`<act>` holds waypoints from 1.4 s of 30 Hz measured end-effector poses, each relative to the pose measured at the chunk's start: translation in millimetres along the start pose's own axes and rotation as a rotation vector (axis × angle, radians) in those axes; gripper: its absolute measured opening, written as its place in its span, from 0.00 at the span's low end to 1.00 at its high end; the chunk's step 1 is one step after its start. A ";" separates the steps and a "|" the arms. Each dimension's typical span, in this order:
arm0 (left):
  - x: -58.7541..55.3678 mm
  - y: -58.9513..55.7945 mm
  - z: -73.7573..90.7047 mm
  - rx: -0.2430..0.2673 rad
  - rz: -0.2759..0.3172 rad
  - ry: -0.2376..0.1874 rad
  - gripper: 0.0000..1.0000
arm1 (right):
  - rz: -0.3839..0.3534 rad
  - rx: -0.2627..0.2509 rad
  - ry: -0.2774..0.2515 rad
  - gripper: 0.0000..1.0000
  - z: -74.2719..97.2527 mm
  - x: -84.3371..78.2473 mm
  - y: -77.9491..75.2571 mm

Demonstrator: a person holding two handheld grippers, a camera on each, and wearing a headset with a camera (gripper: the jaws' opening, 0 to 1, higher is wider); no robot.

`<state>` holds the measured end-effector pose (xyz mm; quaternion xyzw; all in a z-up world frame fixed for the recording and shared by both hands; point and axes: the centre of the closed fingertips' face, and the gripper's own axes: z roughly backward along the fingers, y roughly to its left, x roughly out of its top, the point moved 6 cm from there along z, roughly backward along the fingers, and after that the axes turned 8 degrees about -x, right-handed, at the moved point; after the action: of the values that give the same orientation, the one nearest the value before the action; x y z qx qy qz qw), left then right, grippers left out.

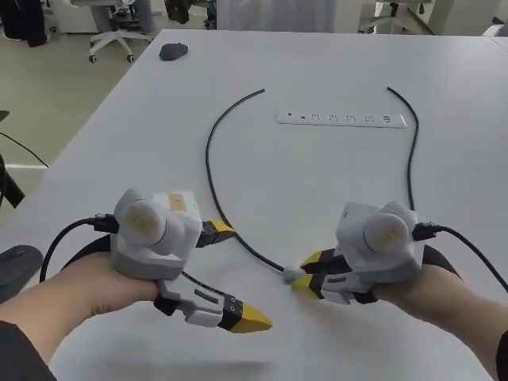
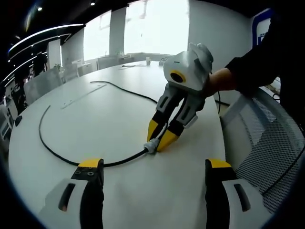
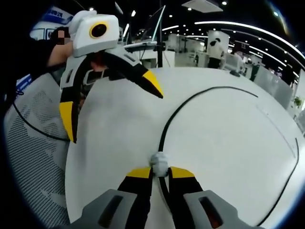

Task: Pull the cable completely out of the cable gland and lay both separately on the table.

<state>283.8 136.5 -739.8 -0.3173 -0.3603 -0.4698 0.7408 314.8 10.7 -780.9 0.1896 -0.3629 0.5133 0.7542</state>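
A long black cable point(image 1: 209, 163) curves across the white table point(image 1: 317, 182). Its near end runs into a small pale cable gland point(image 1: 292, 274). My right gripper point(image 1: 305, 272) is shut on that gland, jaws pointing left. In the right gripper view the gland point(image 3: 159, 162) sits pinched at the yellow tips of the right gripper point(image 3: 160, 172), and the cable point(image 3: 171, 121) leads away from it. My left gripper point(image 1: 238, 276) is wide open just left of the gland, holding nothing. Its view shows the gland point(image 2: 151, 145) ahead of the left gripper point(image 2: 155, 163).
A white power strip point(image 1: 341, 119) lies across the far middle of the table, and a dark mouse point(image 1: 173, 51) sits near the far left corner. The cable's other stretch point(image 1: 411, 151) runs down the right side. A mesh chair point(image 2: 267, 143) stands by the near edge.
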 end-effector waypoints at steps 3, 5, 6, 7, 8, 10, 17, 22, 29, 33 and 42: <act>7.9 -2.4 -0.3 -0.014 -0.038 -0.040 0.80 | 0.028 0.004 -0.009 0.08 2.5 1.2 1.9; 10.5 -2.6 -2.0 -0.026 -0.019 -0.044 0.80 | 0.030 0.026 -0.013 0.07 6.2 3.2 3.9; 10.9 -2.5 -2.1 -0.026 -0.021 -0.043 0.79 | 0.036 0.030 -0.016 0.07 9.0 3.6 2.9; 12.1 -2.1 -1.8 -0.028 -0.016 -0.045 0.78 | 0.034 0.039 -0.017 0.07 11.1 3.8 2.4; 13.5 -2.6 -1.5 -0.037 -0.005 -0.054 0.78 | 0.032 0.053 -0.018 0.07 15.2 3.8 2.9; 20.3 -5.0 -1.4 -0.067 0.035 -0.118 0.79 | 0.037 0.064 -0.018 0.07 21.6 3.2 2.8; 26.3 -6.6 -5.1 -0.123 0.097 -0.158 0.63 | 0.099 0.086 -0.033 0.07 45.3 7.8 10.3; 30.6 -16.2 -14.7 -0.219 0.148 -0.176 0.55 | 0.171 0.094 -0.051 0.07 58.7 12.0 14.1; 35.6 -19.9 -28.1 -0.269 0.169 -0.182 0.39 | 0.227 0.114 -0.099 0.07 69.5 14.5 17.8; 36.2 -23.6 -33.4 -0.314 0.186 -0.200 0.31 | 0.245 0.121 -0.107 0.07 73.4 15.2 20.4; 34.7 -28.7 -40.6 -0.362 0.228 -0.211 0.25 | 0.282 0.138 -0.123 0.07 79.0 14.4 23.5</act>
<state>277.1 77.2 -729.0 -0.5309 -0.3075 -0.4043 0.6784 268.5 -22.8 -719.8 0.2190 -0.3954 0.6252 0.6363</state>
